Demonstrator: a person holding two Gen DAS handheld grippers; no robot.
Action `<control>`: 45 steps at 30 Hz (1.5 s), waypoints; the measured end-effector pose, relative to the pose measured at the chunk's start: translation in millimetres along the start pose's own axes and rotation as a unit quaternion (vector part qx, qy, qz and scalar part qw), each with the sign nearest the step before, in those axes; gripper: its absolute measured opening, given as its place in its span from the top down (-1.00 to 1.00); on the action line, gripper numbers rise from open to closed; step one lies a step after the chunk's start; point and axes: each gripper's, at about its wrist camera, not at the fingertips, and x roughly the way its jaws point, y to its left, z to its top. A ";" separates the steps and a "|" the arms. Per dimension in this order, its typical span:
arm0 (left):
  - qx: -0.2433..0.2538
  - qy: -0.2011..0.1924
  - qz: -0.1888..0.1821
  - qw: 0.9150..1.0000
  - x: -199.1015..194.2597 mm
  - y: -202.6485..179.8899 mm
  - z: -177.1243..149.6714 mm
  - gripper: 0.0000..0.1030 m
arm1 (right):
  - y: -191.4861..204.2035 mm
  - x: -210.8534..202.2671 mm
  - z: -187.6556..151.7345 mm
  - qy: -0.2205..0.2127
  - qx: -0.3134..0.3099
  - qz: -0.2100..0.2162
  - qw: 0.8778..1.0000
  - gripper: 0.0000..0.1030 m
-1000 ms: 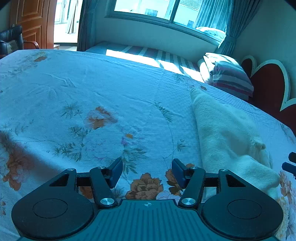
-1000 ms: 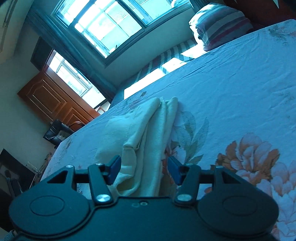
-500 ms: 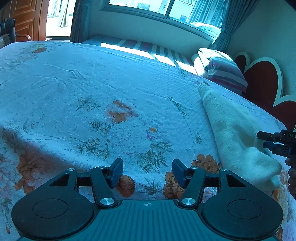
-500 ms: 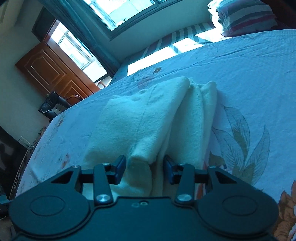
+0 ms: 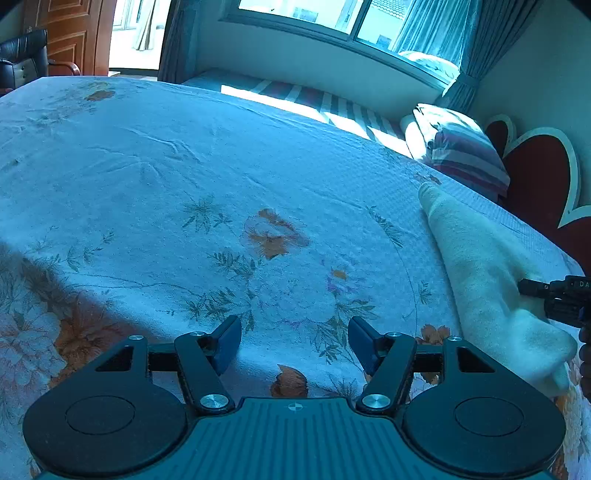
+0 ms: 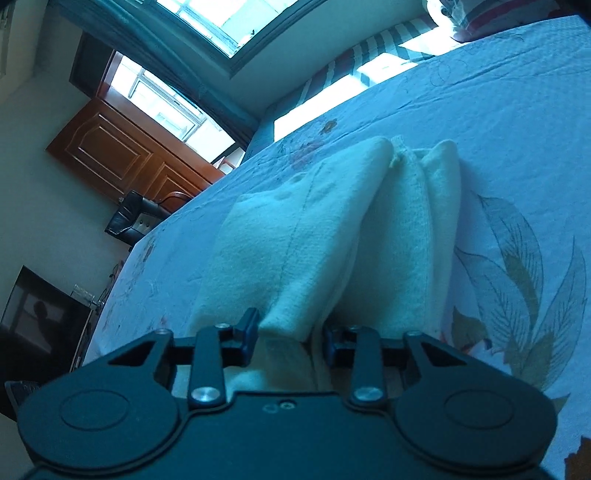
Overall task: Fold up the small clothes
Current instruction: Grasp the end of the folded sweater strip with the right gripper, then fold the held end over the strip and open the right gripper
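Note:
A cream fleece garment lies folded lengthwise on the floral bedspread, at the right of the left wrist view. My left gripper is open and empty above the bedspread, well to the left of the garment. My right gripper has its jaws around the near end of the garment, with a fold of cloth between them and the pads close on it; its tip shows at the right edge of the left wrist view.
A striped pillow and a red heart-shaped headboard are at the far right. A striped window bench runs under the window. A dark chair and wooden door stand at the far left.
My right gripper has moved forward onto the garment's near end and its jaws have narrowed around a fold. My left gripper has drifted slightly back and left, still open.

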 end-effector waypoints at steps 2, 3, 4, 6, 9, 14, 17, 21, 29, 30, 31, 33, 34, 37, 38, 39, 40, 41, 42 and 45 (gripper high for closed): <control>-0.002 0.000 -0.002 1.000 1.6 -1.6 -0.1 -0.24 | 6.5 -7.0 -0.4 -0.002 -0.023 -0.004 1.000 0.67; -0.003 0.000 -0.005 1.000 2.5 -2.5 0.1 -0.24 | 11.8 -14.8 -1.0 -0.008 -0.035 -0.002 0.999 0.68; -0.003 0.000 -0.006 1.000 3.4 -3.5 0.1 -0.24 | 15.9 -23.1 -1.1 -0.015 -0.038 0.001 0.999 0.68; -0.001 0.000 -0.010 1.000 5.9 -7.4 -0.4 -0.24 | 20.1 -41.0 -3.5 -0.030 -0.045 0.011 0.998 0.68; 0.009 0.003 -0.015 1.000 9.2 -17.1 -1.1 -0.25 | 11.9 -44.8 -4.4 -0.029 -0.049 -0.022 0.998 0.67; 0.056 0.003 -0.042 0.998 4.5 -42.7 -3.2 -0.26 | -10.4 -27.5 -8.0 -0.020 -0.004 -0.037 0.999 0.51; 0.092 -0.019 -0.038 0.995 -3.7 -59.6 -11.0 -0.27 | -3.0 -52.6 -19.7 -0.058 0.002 -0.054 0.997 0.23; 0.105 -0.051 -0.034 0.993 -14.4 -75.1 -25.9 -0.27 | 1.4 -93.5 -57.9 -0.104 0.047 -0.071 0.991 0.21; 0.181 -0.040 -0.080 0.979 -28.6 -119.1 -62.2 -0.27 | 20.2 -107.1 -136.2 -0.111 0.121 -0.048 0.985 0.24; 0.196 -0.040 -0.084 0.976 -29.2 -123.7 -63.6 -0.27 | 19.9 -102.2 -137.1 -0.111 0.125 -0.048 0.985 0.24; 0.208 -0.039 -0.085 0.974 -29.1 -128.0 -65.1 -0.28 | 17.7 -97.7 -136.2 -0.112 0.132 -0.050 0.984 0.24; 0.233 -0.029 -0.078 0.969 -25.7 -137.9 -67.4 -0.28 | 6.9 -89.5 -132.5 -0.112 0.163 -0.042 0.979 0.22; 0.238 -0.031 -0.078 0.968 -25.0 -140.4 -67.9 -0.28 | 2.0 -86.9 -131.2 -0.118 0.177 -0.037 0.976 0.22; 0.244 -0.021 -0.087 0.966 -19.1 -153.7 -67.0 -0.28 | -1.0 -77.1 -125.5 -0.132 0.188 -0.035 0.973 0.53; 0.247 -0.024 -0.086 0.965 -16.5 -159.5 -67.1 -0.28 | 0.6 -74.9 -122.2 -0.130 0.183 -0.045 0.974 0.80; 0.248 -0.028 -0.082 0.965 -15.8 -163.6 -66.4 -0.28 | 2.2 -74.4 -119.4 -0.131 0.177 -0.042 0.975 0.83; 0.245 -0.035 -0.080 0.966 -17.1 -165.7 -65.6 -0.28 | 9.5 -77.3 -116.9 -0.145 0.164 -0.033 0.975 0.83; 0.240 -0.047 -0.082 0.966 -17.3 -167.7 -64.6 -0.28 | 14.4 -79.6 -114.6 -0.152 0.153 -0.025 0.976 0.84; 0.240 -0.045 -0.071 0.967 -14.4 -170.5 -64.2 -0.28 | 19.4 -81.6 -112.3 -0.156 0.144 -0.021 0.977 0.84; 0.240 -0.045 -0.061 0.968 -4.6 -174.5 -64.8 -0.28 | 26.2 -87.4 -108.6 -0.172 0.128 -0.012 0.977 0.84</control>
